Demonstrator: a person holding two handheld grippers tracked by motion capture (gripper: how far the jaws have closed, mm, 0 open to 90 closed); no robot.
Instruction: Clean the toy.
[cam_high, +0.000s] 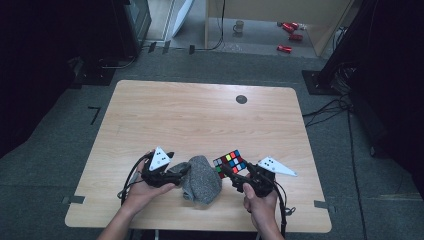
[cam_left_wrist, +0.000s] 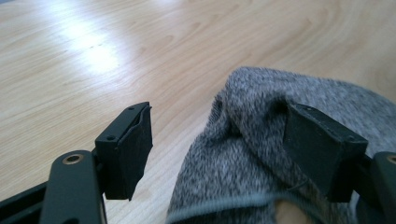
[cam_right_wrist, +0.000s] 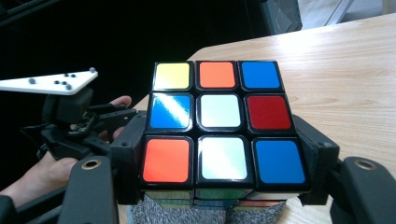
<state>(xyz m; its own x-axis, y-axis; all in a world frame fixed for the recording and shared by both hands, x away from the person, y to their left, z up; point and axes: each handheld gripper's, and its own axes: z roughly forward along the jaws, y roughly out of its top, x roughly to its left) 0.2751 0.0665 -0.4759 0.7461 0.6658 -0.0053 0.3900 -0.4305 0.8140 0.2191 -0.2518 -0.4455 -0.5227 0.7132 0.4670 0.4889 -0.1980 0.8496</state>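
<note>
A scrambled colour cube is clamped between the jaws of my right gripper, just above the table near its front edge. In the right gripper view the cube has a black pad pressed on each side, with my right gripper shut on it. A crumpled grey knitted cloth lies on the table left of the cube. My left gripper points right at it. In the left gripper view the cloth bulges between wide jaws. One jaw is sunk in a fold and the other stands clear, so my left gripper is open.
The wooden table has bare wood behind the hands and a small dark round disc at the back. The front edge is close under both wrists. Cables trail from both grippers. Red cans and a mug lie on the floor beyond.
</note>
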